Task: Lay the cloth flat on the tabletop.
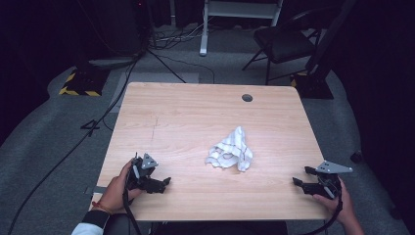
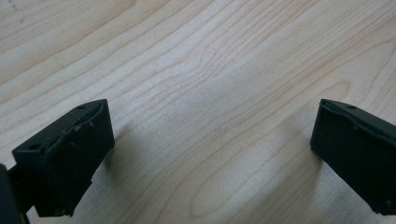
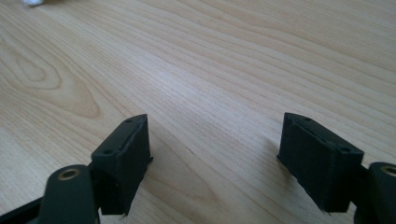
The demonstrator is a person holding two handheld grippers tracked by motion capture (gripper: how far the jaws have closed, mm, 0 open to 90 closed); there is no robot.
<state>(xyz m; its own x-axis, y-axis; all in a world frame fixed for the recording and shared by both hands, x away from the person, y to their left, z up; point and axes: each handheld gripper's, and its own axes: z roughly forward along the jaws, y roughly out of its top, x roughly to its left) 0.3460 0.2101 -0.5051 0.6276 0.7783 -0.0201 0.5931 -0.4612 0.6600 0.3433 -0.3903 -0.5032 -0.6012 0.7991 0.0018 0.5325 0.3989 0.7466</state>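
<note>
The crumpled cloth point(image 1: 230, 151) lies untouched mid-desk point(image 1: 195, 112). The left tongs point(image 1: 155, 182) and right tongs point(image 1: 301, 177), both released and empty, rest well apart from the cloth, near the desk's front corners. Nothing looks begun; all handling seems left.

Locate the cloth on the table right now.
In the high view, the crumpled white cloth lies on the wooden table, slightly right of centre, apart from the left gripper and right gripper, both near the front edge.

High view overlooks the table point(image 1: 195, 107); gripper views skim it closely.
</note>
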